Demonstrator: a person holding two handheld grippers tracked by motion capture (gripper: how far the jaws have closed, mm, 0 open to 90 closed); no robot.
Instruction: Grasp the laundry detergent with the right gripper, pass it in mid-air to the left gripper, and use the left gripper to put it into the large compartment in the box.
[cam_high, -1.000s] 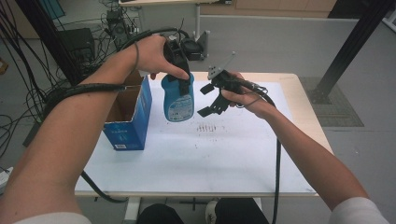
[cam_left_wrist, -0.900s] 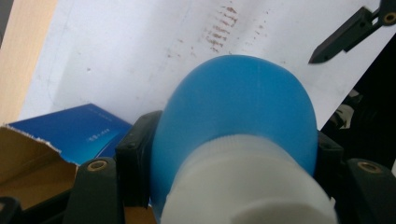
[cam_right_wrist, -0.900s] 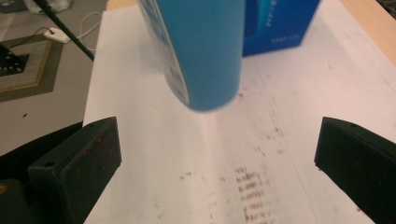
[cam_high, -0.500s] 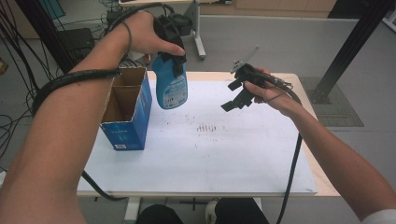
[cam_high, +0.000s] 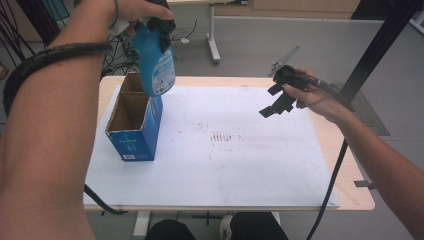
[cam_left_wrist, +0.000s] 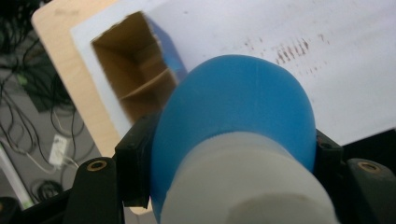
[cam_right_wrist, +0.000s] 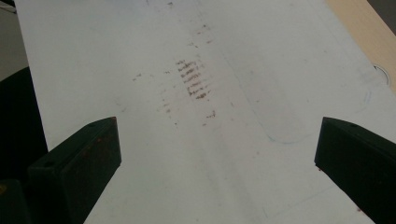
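Note:
A blue spray bottle (cam_high: 156, 62) with a white cap hangs upright in the air, and my left gripper (cam_high: 160, 25) is shut on its neck. It hovers just above the rear right edge of an open blue cardboard box (cam_high: 131, 127) standing at the left of the table. In the left gripper view the bottle (cam_left_wrist: 233, 126) fills the space between the black jaws, with the box's brown divided inside (cam_left_wrist: 133, 77) below and to the left. My right gripper (cam_high: 273, 101) is held above the right side of the white mat (cam_high: 225, 165), open and holding nothing. In its own view my right gripper (cam_right_wrist: 217, 154) shows both jaws far apart.
Brown smudge marks (cam_right_wrist: 192, 80) lie on the middle of the mat. The wooden table edge (cam_high: 357, 192) shows to the right. A black cable (cam_high: 332, 185) trails from the right gripper. Cables and a table leg (cam_high: 214, 45) are on the floor behind.
My left gripper has lifted the bottle higher and carried it left, over the box. My right gripper has drawn away to the right, apart from the bottle.

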